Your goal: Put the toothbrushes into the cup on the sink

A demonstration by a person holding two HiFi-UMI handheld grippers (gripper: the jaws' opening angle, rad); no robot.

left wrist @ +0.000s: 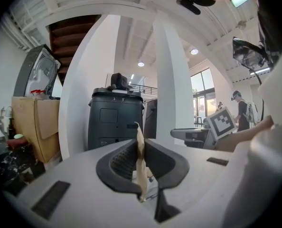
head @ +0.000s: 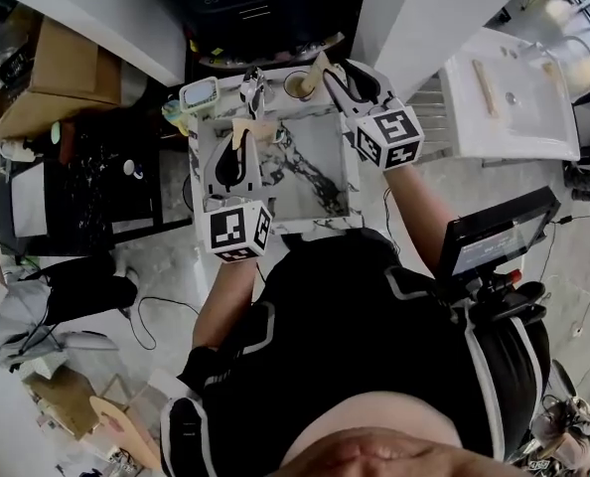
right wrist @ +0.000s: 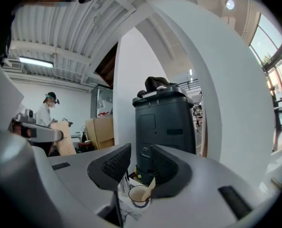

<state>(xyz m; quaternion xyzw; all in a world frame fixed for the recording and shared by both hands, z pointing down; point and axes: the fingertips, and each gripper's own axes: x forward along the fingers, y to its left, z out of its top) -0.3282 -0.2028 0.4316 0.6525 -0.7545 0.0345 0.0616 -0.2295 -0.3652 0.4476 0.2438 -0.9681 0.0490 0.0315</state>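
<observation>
In the head view, the marble sink lies in front of me, with a white cup on its back rim. My left gripper is over the sink's left side, shut on a pale wooden toothbrush. In the left gripper view that toothbrush stands upright, pinched between the pads of the left gripper. My right gripper hovers beside the cup, open. In the right gripper view the right gripper has nothing between its jaws. Below them, a second wooden toothbrush leans inside the cup.
A chrome faucet and a teal-rimmed item sit on the sink's back edge. Behind the sink stands a black cabinet between white pillars. A cardboard box is to the left, and a white washbasin and a monitor to the right.
</observation>
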